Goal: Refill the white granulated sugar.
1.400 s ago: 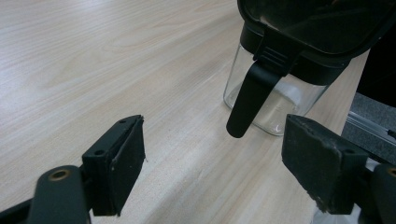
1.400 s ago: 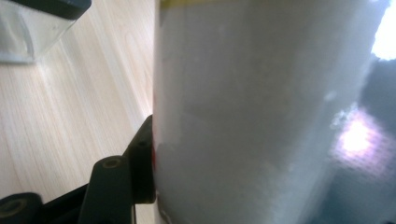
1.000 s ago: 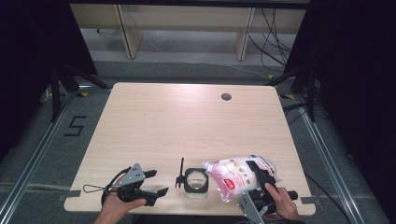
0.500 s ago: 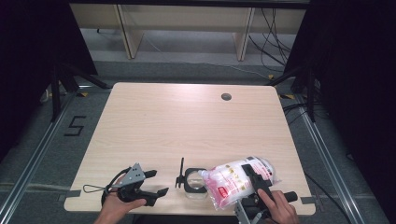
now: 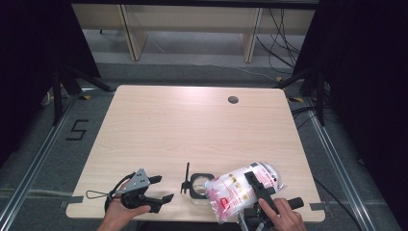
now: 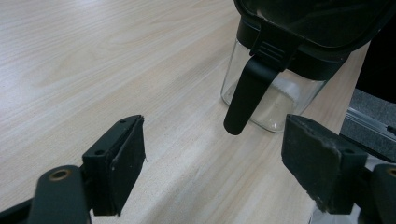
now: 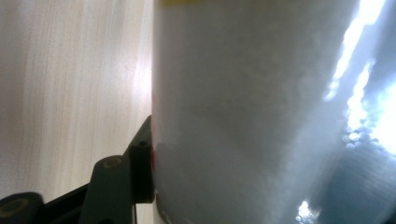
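Mostly bare table (image 5: 192,125); jar (image 5: 201,185) near edge

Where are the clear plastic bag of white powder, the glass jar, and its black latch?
clear plastic bag of white powder (image 5: 238,190), high view, its middle.
glass jar with black lid (image 6: 275,100), left gripper view, glass wall.
black latch (image 6: 247,93), left gripper view, its middle.

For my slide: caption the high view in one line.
Right gripper holds a white bag beside a glass jar near the table edge; left gripper rests open.
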{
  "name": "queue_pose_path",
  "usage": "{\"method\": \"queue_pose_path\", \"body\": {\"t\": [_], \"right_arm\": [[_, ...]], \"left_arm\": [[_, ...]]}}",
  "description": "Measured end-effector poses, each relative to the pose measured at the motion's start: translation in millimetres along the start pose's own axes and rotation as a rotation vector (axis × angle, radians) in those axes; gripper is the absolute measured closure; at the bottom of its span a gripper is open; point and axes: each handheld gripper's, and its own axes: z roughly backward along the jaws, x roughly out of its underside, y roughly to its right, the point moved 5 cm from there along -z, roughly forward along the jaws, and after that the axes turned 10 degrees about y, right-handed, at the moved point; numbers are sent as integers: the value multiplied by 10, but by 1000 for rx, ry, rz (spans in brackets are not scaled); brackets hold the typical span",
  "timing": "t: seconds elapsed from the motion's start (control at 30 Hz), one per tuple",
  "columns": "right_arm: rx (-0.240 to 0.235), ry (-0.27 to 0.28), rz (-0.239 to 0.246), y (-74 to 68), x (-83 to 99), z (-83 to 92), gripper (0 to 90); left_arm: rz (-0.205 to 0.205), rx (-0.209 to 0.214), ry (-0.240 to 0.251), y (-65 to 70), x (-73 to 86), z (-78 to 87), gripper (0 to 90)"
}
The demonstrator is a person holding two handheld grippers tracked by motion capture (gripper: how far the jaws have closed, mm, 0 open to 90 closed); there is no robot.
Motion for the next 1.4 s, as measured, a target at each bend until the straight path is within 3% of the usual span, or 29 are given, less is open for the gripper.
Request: {"method": "queue_pose_path", "body": {"t": [0.1,0.17,0.2,0.23,0.3,0.33,0.37,0.4,0.47,0.5,0.53,0.57,0.6,0.63,0.67,0.73,0.87,0.9,1.0,1.03,1.13,1.17,1.2,1.23,1.27,1.3,1.37,1.4], "right_arm": [[-4,-6,10,-10,1,1,436],[11,6,-39,-56,17,-15,436],[8,17,42,-4,5,-26,436],[19,10,-7,-44,16,-18,436],[16,19,58,12,2,-19,436],[-17,107,220,118,-58,-88,436],[-21,100,231,115,-61,-86,436],[5,-3,50,-16,6,-10,436],[11,-10,58,-15,0,-2,436],[-12,-13,99,20,-16,1,436],[14,-1,85,0,-12,-8,436],[26,-2,36,-41,-4,-7,436],[16,-20,72,-26,-12,5,436],[5,-8,144,25,-39,-5,436],[20,-11,85,-22,-24,-3,437],[28,14,121,19,-48,-15,437],[24,12,107,6,-43,-16,437],[24,7,77,-22,-33,-13,437],[-6,-10,117,0,-35,-4,437],[22,8,93,-14,-30,-17,437],[8,24,112,0,-37,-27,437],[-8,-7,59,-47,-17,-11,437],[3,13,74,-29,-24,-26,437],[4,14,60,-53,-19,-30,437],[19,30,98,-24,-29,-40,437],[4,25,86,-44,-24,-41,437],[19,32,101,-19,-29,-41,437],[0,3,77,-42,-18,-24,437]], "left_arm": [[-2,1,-1,0,1,3,212],[1,0,1,0,0,0,212],[0,1,0,0,1,-1,212],[-1,4,-1,2,2,-1,212],[2,8,1,4,3,-5,212],[2,7,1,4,3,-6,212],[1,8,1,5,2,-6,212],[0,8,1,5,3,-5,212],[-1,6,1,3,4,-6,212],[0,6,0,3,4,-6,212],[1,7,1,3,3,-6,212],[0,7,1,4,3,-6,212],[-3,8,1,4,2,-6,212],[-2,8,0,3,3,-5,212],[0,7,0,4,3,-5,212],[-1,7,0,4,2,-1,212],[-3,2,-2,0,0,4,212],[-4,3,-1,1,0,4,212],[-3,4,1,1,0,-1,212],[-3,4,1,2,0,-1,212],[20,1,1,15,6,-2,212],[10,-4,-2,9,4,2,212],[-1,0,-2,3,1,3,212],[-5,2,-2,1,0,4,212],[-5,1,-2,2,0,5,212],[-6,2,-2,2,1,4,212],[-2,7,0,2,1,0,212],[-2,7,0,3,2,0,212]]}}
